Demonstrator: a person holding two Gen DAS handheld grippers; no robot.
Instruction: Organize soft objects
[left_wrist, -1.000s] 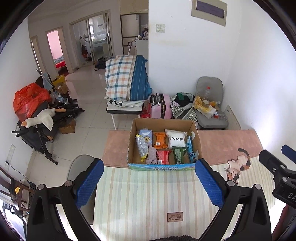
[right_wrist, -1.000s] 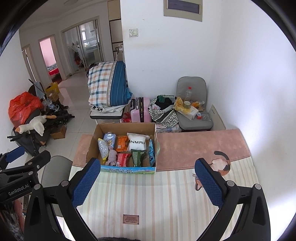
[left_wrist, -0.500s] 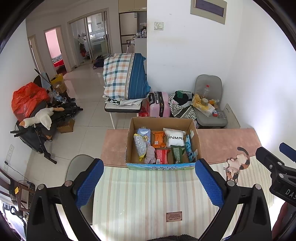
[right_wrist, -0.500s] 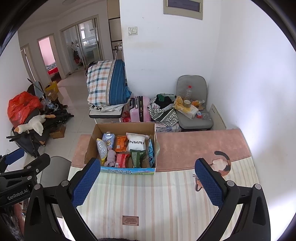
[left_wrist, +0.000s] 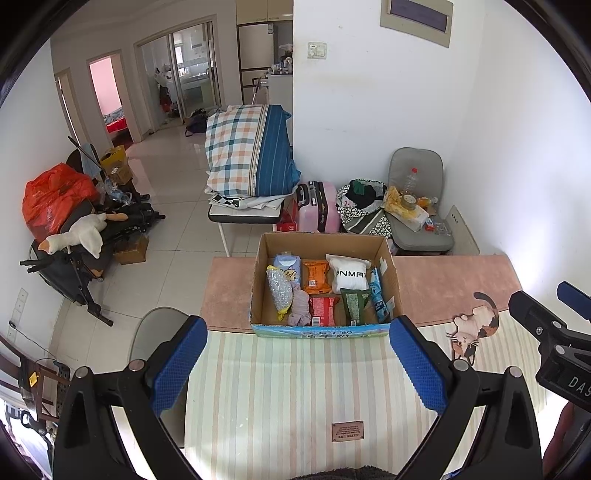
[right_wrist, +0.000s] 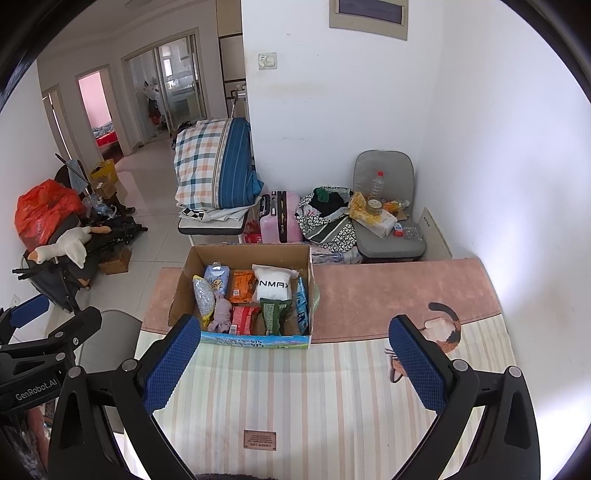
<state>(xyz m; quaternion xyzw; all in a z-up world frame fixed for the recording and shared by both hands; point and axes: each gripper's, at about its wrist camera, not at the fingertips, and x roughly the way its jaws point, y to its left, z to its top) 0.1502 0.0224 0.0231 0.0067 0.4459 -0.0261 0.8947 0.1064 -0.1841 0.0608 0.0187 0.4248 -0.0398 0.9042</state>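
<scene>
Left wrist view takes in one surface (left_wrist: 295, 387) under a striped mat with a pink band along its far edge. One open cardboard box (left_wrist: 321, 328) stands on it at the middle of that far edge, straddling the pink band and the stripes. Inside, the soft objects are packed side by side: one white pouch (left_wrist: 349, 277) printed "NMAX", one orange packet (left_wrist: 315, 275), one red packet (left_wrist: 323, 308), one green packet (left_wrist: 352, 304), one silver mesh bag (left_wrist: 279, 291), one pale blue pack (left_wrist: 286, 264) with a cartoon figure, one mauve cloth bundle (left_wrist: 300, 308), and one blue packet (left_wrist: 377, 291) upright against the right wall.

Both grippers hover over the near edge, empty, their blue pads spread wide: the left gripper (left_wrist: 295, 363) and the right gripper (right_wrist: 291, 363).

Only the left view shows the whole cat picture (left_wrist: 474, 325) on the mat's right side; the right pad partly covers it in the right view, which alone shows "GenRobot.AI" on the other gripper's body. A small brown tag (right_wrist: 259, 440) near the near edge carries writing too small to make out.
</scene>
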